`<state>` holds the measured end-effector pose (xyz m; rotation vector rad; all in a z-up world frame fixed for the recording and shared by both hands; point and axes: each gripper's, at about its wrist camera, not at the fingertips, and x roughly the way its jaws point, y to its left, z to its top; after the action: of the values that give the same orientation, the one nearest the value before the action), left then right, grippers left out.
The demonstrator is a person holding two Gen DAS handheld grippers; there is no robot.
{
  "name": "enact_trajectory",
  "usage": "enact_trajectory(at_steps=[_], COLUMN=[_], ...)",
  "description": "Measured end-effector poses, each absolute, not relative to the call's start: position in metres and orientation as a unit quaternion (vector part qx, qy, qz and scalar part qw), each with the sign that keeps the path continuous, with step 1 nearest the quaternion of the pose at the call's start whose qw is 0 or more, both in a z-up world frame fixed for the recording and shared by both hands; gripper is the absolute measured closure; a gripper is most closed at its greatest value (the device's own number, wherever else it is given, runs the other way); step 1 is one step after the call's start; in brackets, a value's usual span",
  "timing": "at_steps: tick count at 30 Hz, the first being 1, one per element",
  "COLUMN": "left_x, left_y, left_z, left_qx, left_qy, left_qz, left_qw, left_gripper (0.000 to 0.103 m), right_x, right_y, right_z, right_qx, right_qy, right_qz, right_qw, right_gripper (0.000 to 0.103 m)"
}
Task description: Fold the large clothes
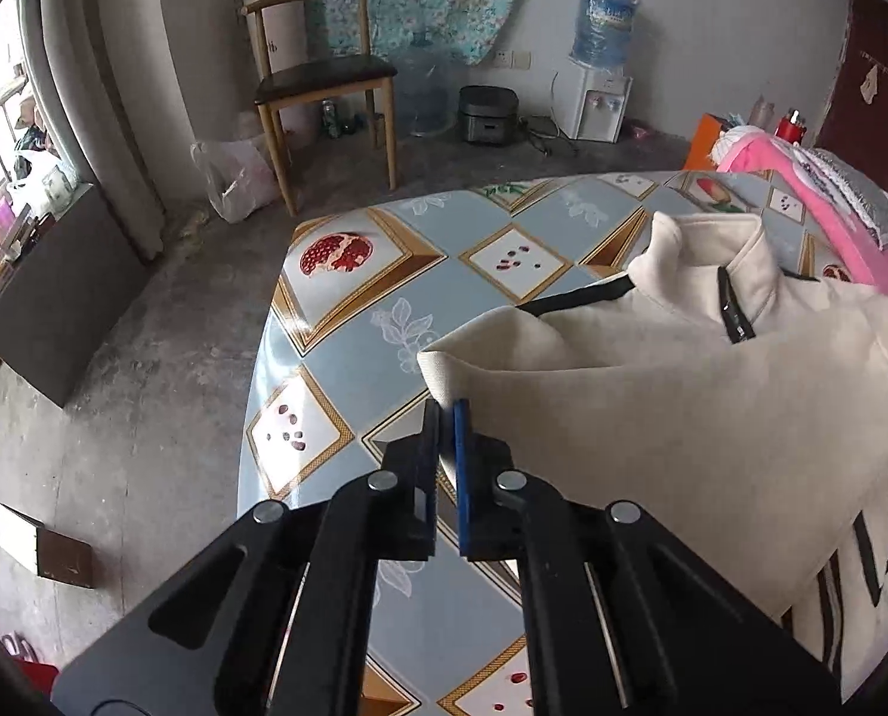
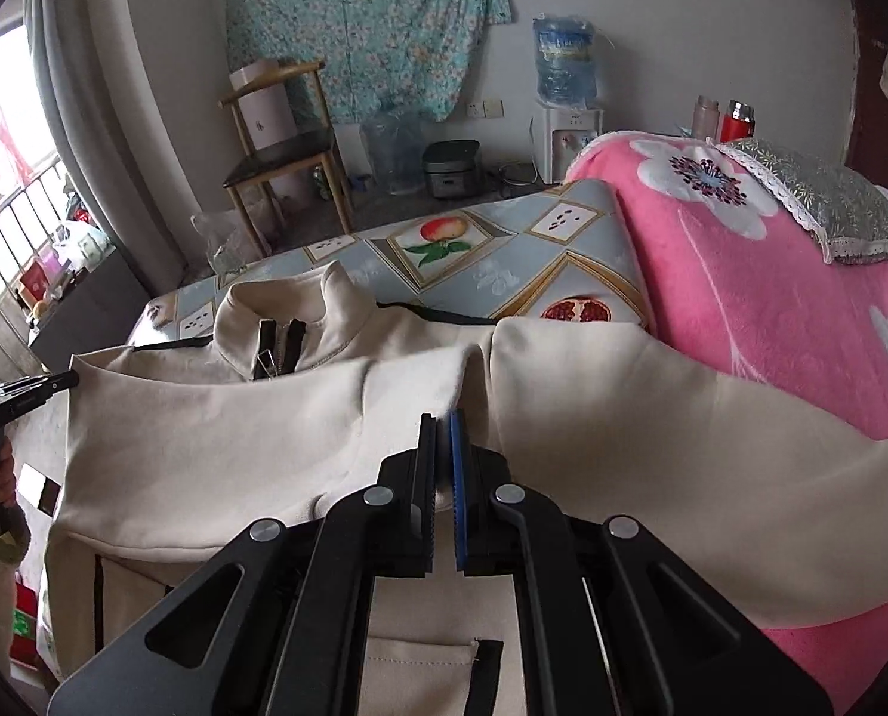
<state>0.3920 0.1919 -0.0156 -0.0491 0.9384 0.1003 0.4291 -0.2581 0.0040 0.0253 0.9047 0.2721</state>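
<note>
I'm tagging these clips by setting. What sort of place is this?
Most likely a lived-in room at home, not a lab: a wooden chair against the wall, a water dispenser on the bare floor, and a pink floral blanket beside the oilcloth-covered table.

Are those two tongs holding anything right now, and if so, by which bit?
Both grip the cream jacket. The left tongs pinch a folded corner at its edge; the right tongs pinch a fold of cloth near its middle.
</note>
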Motion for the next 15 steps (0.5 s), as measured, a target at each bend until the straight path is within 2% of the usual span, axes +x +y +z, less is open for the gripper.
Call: enact_trajectory(at_steps=[3,5,8,10,11,12,15], left_x=[0.398,0.398,0.397,0.393,0.39,0.387,0.373], left_y=[0.197,0.199,0.199,0.201,0.204,0.208,0.211], left_z=[-0.043,-0.052,-0.052,-0.044,-0.038,-0.032,-0.017], left_qx=[-0.029,-0.029,-0.011,0.008,0.009,0.006,0.005], left_qy=[0.481,0.489,0.494,0.485,0.479,0.473,0.461], left_qz=[0.054,0.056,0.063,0.081,0.087,0.092,0.096], left_qw=[0.875,0.87,0.867,0.871,0.873,0.876,0.882], left_gripper=[0.099,0.098,0.092,0.088,0.079,0.076,0.074], right_x=[0.44,0.441,0.437,0.434,0.433,0.432,0.43], right_y=[-0.262,-0.264,-0.268,-0.27,-0.269,-0.267,-0.247], right_z=[-0.044,-0.059,-0.043,-0.025,-0.017,-0.011,-0.004], right_qx=[-0.006,-0.02,-0.024,-0.025,-0.025,-0.025,-0.036], right_qy=[0.502,0.519,0.501,0.479,0.471,0.465,0.458], right_qz=[0.112,0.11,0.099,0.09,0.09,0.093,0.123], right_qw=[0.858,0.848,0.86,0.873,0.877,0.88,0.88], right_gripper=[0.098,0.098,0.084,0.07,0.069,0.069,0.069])
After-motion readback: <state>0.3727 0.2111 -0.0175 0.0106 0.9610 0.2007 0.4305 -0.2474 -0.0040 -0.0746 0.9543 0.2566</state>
